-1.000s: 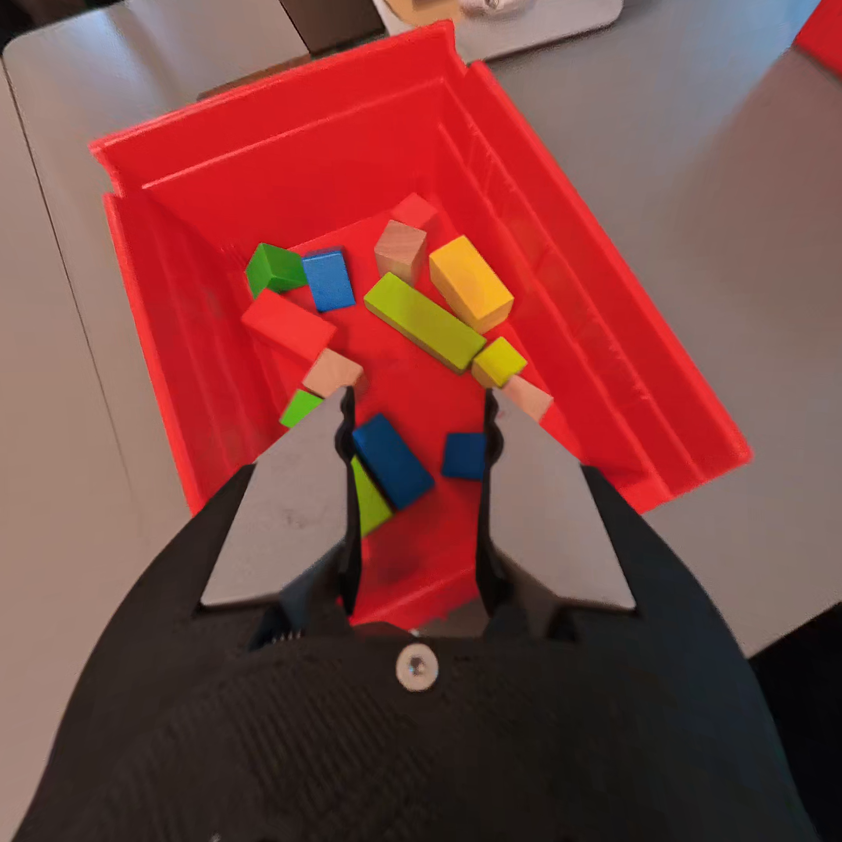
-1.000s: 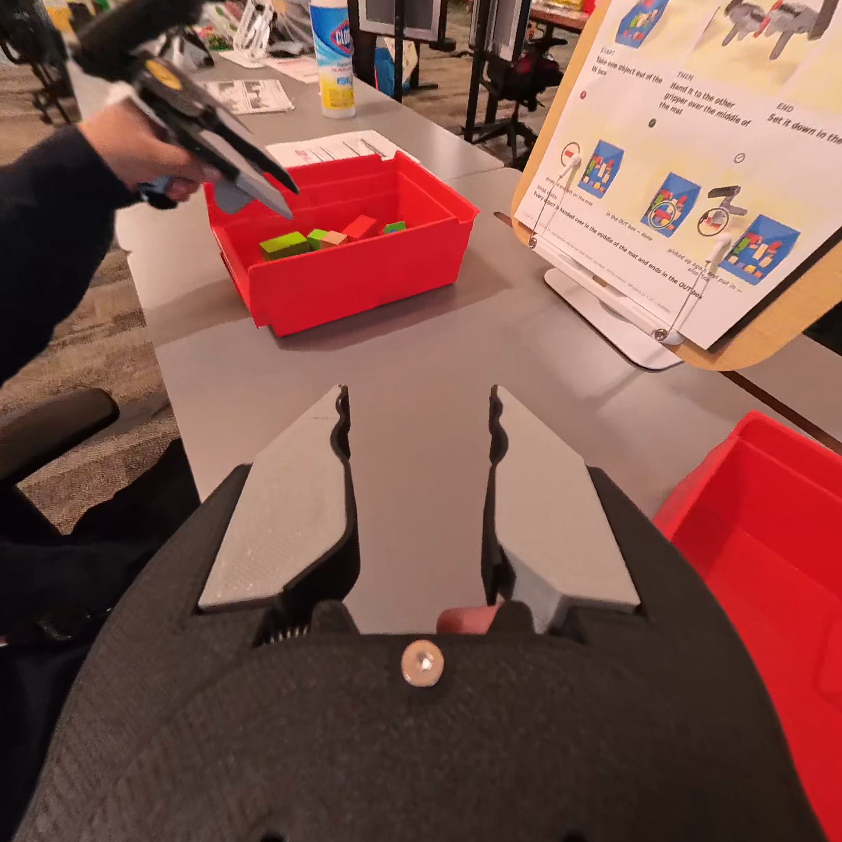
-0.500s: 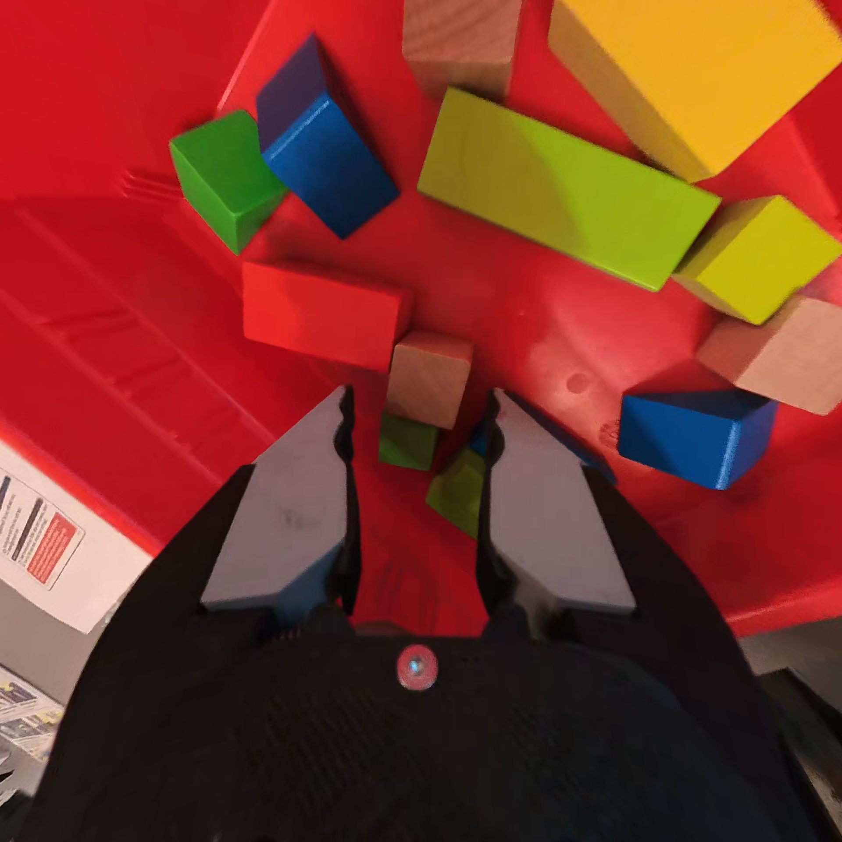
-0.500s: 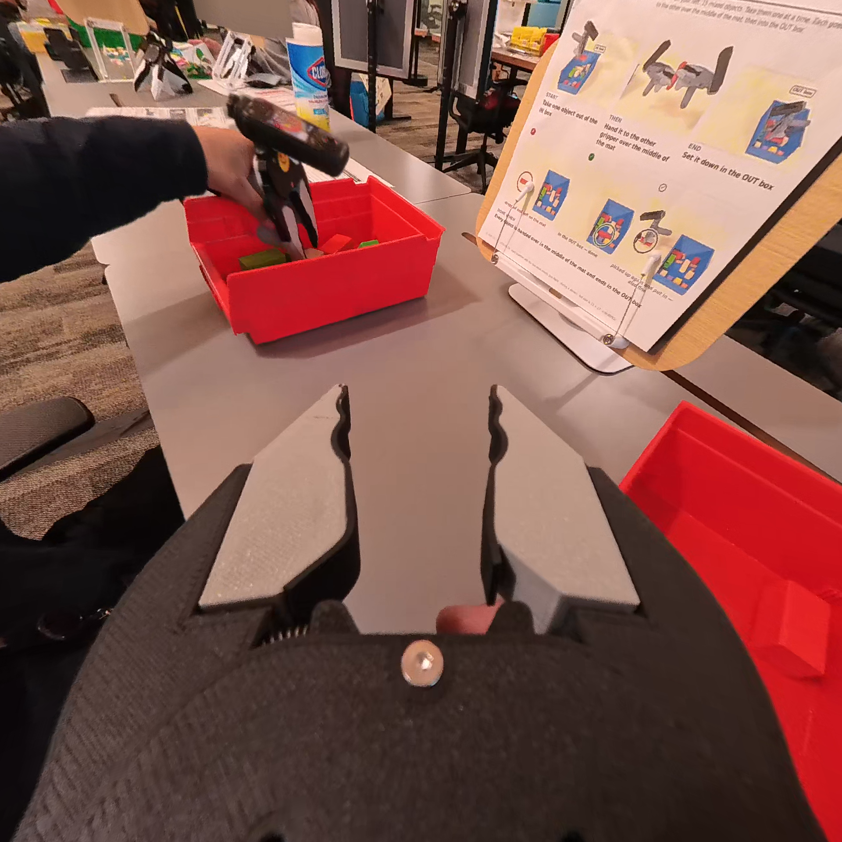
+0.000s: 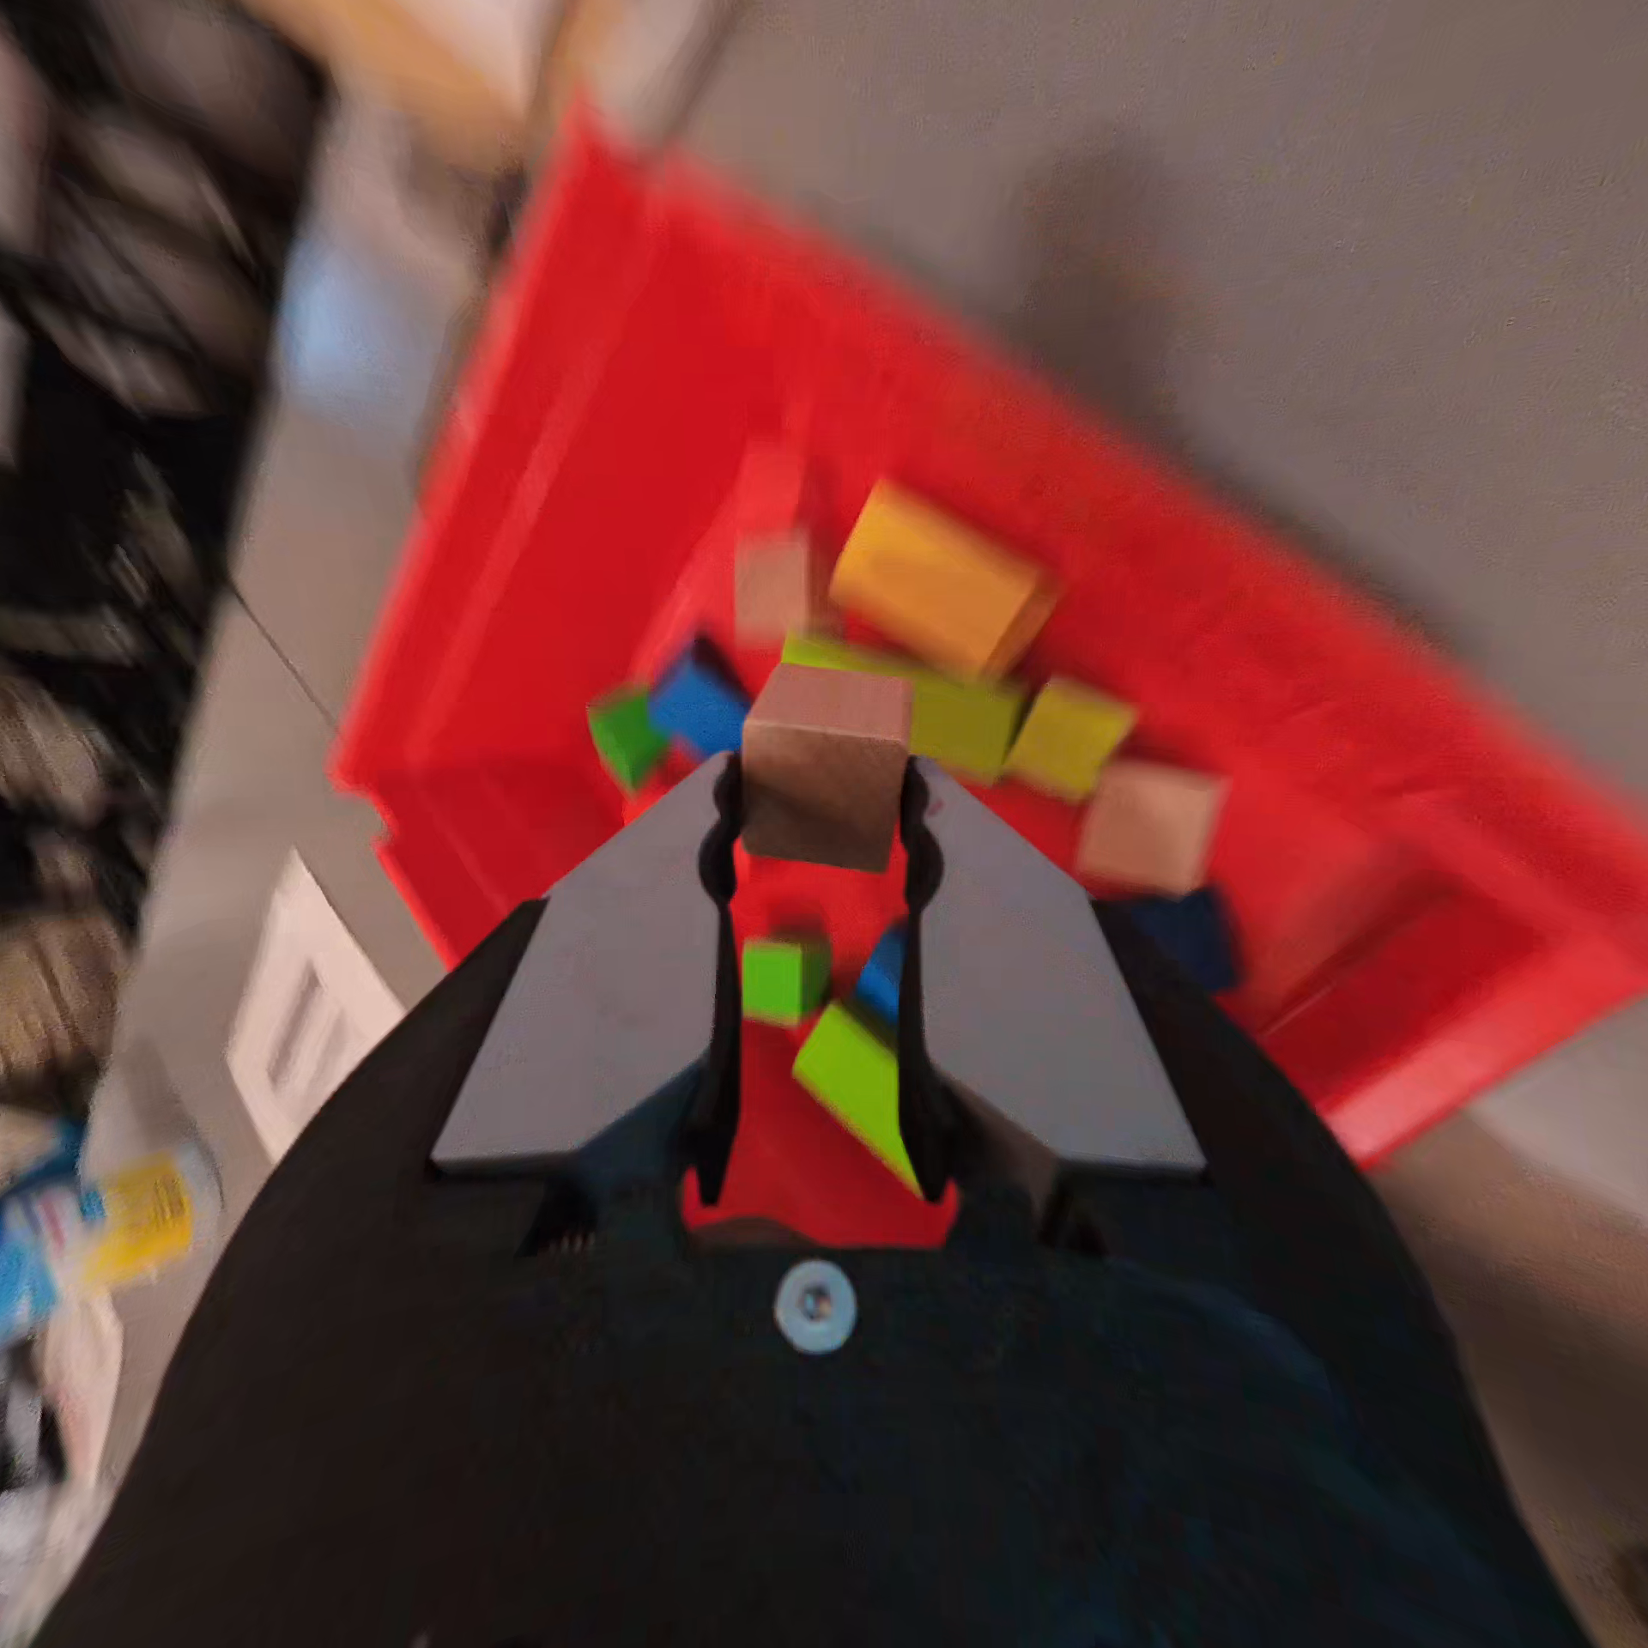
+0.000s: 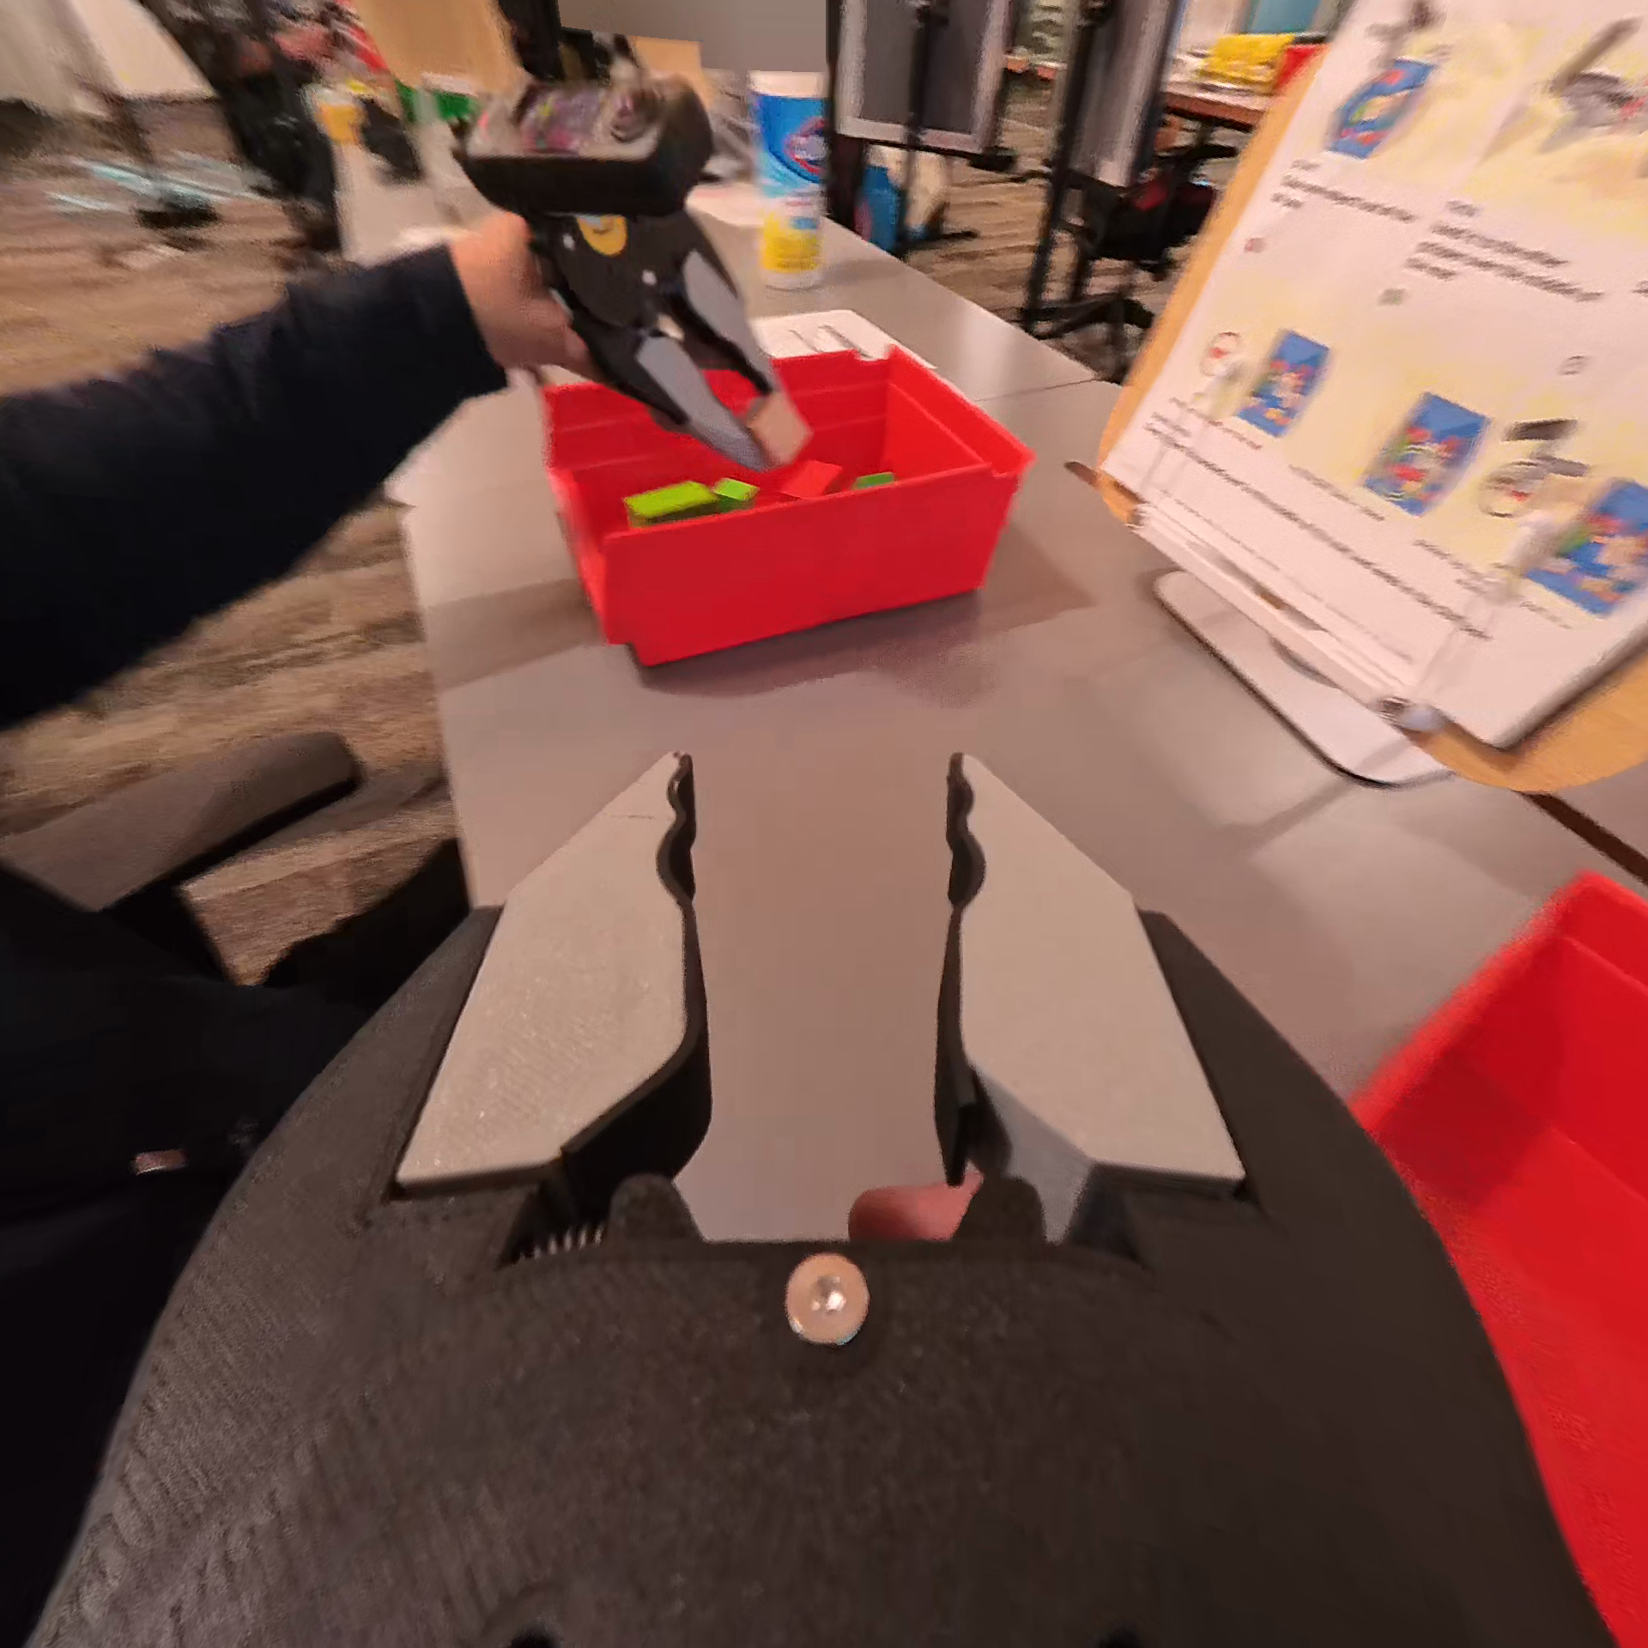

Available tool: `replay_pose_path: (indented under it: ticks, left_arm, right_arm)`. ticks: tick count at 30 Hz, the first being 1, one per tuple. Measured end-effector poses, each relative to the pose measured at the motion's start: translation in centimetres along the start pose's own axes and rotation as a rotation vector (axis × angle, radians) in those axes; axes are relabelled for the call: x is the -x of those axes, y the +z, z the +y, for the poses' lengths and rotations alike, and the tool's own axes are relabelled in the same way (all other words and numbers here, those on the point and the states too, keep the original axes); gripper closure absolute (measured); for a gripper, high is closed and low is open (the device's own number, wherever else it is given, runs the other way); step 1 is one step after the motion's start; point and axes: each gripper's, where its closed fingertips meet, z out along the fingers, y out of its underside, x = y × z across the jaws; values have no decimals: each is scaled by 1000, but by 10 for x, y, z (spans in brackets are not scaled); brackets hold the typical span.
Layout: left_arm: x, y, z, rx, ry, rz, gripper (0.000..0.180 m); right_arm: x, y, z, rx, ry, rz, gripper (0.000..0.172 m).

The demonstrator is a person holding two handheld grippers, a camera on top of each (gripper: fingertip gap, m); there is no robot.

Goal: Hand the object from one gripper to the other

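The left wrist view looks steeply down past its hand-held gripper into the red bin close below. The right wrist view looks level across the counter, showing the same bin farther ahead.

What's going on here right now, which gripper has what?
The left gripper is clamped on a plain wooden cube and holds it above the red bin of coloured blocks. The view is blurred. The right gripper is open and empty over the grey table, well short of the bin. A second red bin sits to its right. The handover has not happened yet.
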Motion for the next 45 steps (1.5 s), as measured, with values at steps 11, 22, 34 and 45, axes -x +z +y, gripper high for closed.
replay_pose_path:
  ticks: [11,22,34,45]
  left_arm:
    - [-197,-163,-185,-1101,388,-105,149]
    - [-223,-167,-195,-1159,447,-89,149]
    - [-214,-141,-181,-944,353,-17,151]
    - [-138,-158,-145,-797,22,-111,180]
  right_arm:
    - [90,20,-27,-126,395,-771,114]
    - [110,46,-25,-105,482,-851,142]
    - [66,48,-26,-151,370,-536,142]
    - [-230,-68,81,232,358,657,141]
